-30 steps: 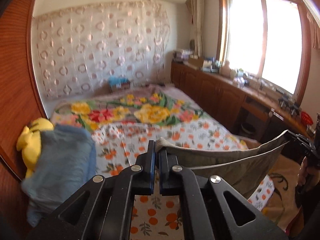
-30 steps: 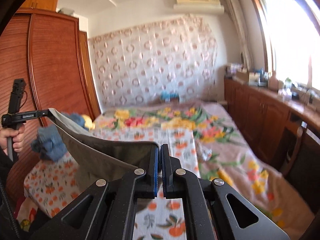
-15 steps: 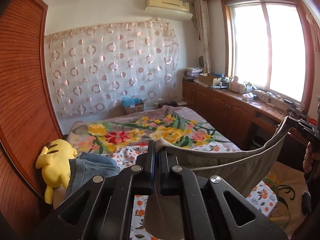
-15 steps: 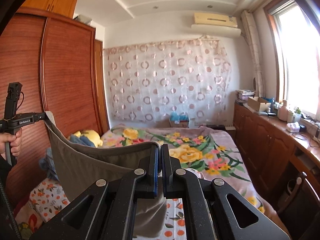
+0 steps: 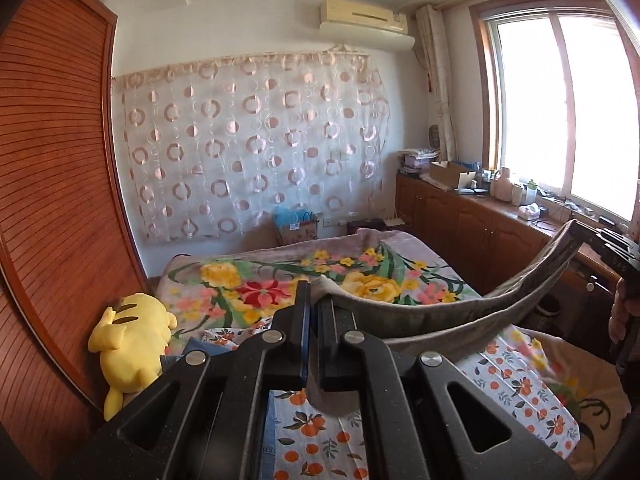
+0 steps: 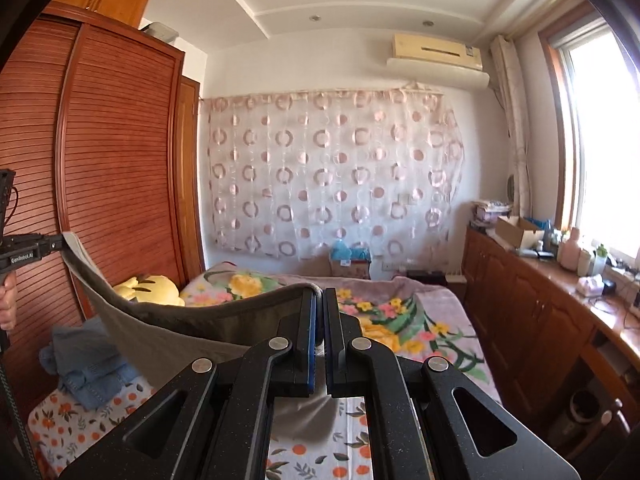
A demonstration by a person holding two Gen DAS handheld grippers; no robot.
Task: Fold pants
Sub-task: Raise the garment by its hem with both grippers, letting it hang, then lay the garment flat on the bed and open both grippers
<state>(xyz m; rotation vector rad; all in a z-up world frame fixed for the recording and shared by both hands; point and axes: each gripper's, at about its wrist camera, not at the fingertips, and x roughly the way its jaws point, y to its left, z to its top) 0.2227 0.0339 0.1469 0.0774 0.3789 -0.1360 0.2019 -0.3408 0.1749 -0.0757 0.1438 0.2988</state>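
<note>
Grey-olive pants (image 5: pixel 460 312) hang in the air above the bed, stretched by the waistband between my two grippers. My left gripper (image 5: pixel 316 304) is shut on one end of the waistband. My right gripper (image 6: pixel 319 304) is shut on the other end, and the pants (image 6: pixel 168 320) sag in a curve from it. In the left wrist view the right gripper (image 5: pixel 600 240) shows at the right edge. In the right wrist view the left gripper (image 6: pixel 44 246) shows at the left edge. The legs hang below, mostly hidden behind the gripper bodies.
The bed (image 5: pixel 520 380) has an orange-print sheet and a floral blanket (image 5: pixel 280 280). A yellow plush toy (image 5: pixel 128 336) and folded blue jeans (image 6: pixel 88 364) lie by the wooden wardrobe (image 6: pixel 100 180). Wooden cabinets (image 6: pixel 540 300) with clutter run under the window.
Both grippers have risen with the pants, so both views tilt up and show more wall and ceiling. The pants stay gripped and stretched between them.
</note>
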